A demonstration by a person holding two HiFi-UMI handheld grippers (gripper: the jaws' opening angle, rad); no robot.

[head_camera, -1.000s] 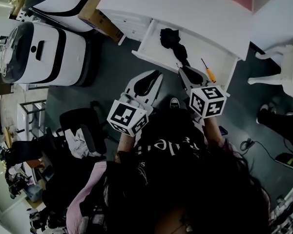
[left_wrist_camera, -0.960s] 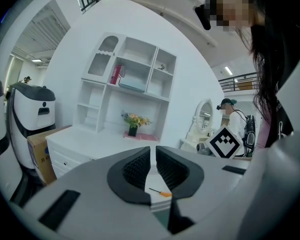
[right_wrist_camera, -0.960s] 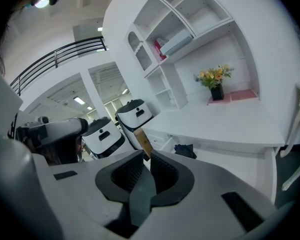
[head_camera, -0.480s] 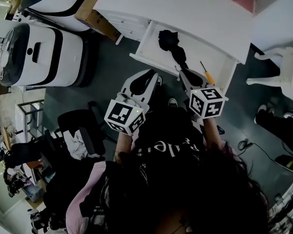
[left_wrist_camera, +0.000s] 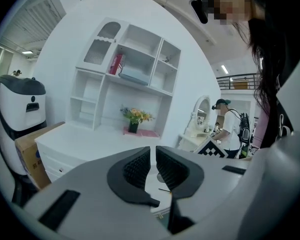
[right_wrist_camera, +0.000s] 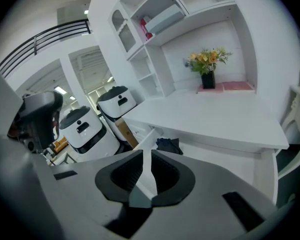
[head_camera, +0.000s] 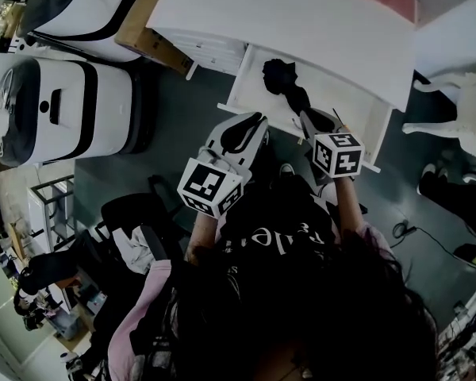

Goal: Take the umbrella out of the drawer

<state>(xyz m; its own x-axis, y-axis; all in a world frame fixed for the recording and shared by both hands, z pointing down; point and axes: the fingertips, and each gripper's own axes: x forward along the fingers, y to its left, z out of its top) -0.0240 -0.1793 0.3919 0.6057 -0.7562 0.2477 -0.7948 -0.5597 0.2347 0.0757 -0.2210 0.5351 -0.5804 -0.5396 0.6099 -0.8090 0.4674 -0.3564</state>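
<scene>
A black folded umbrella (head_camera: 285, 81) lies in the open white drawer (head_camera: 243, 76) under the desk top; it also shows in the right gripper view (right_wrist_camera: 168, 145). My right gripper (head_camera: 309, 118) hovers over the drawer's front edge, just short of the umbrella's near end. Its jaws (right_wrist_camera: 146, 156) are shut with nothing between them. My left gripper (head_camera: 256, 121) hangs in front of the drawer, left of the right one. Its pads (left_wrist_camera: 153, 153) stand almost together and hold nothing. In the left gripper view the umbrella is hidden.
The white desk (head_camera: 301, 14) with shelves (left_wrist_camera: 130, 69) and a flower vase (right_wrist_camera: 207, 79) stands behind the drawer. Two white machines (head_camera: 63, 109) and a cardboard box (head_camera: 143, 30) stand at the left. A white chair (head_camera: 460, 101) is at the right, a black office chair (head_camera: 135, 213) behind me.
Both grippers have moved forward toward the drawer. The right one has sunk and now reaches over the drawer's front edge. Both stay shut.
</scene>
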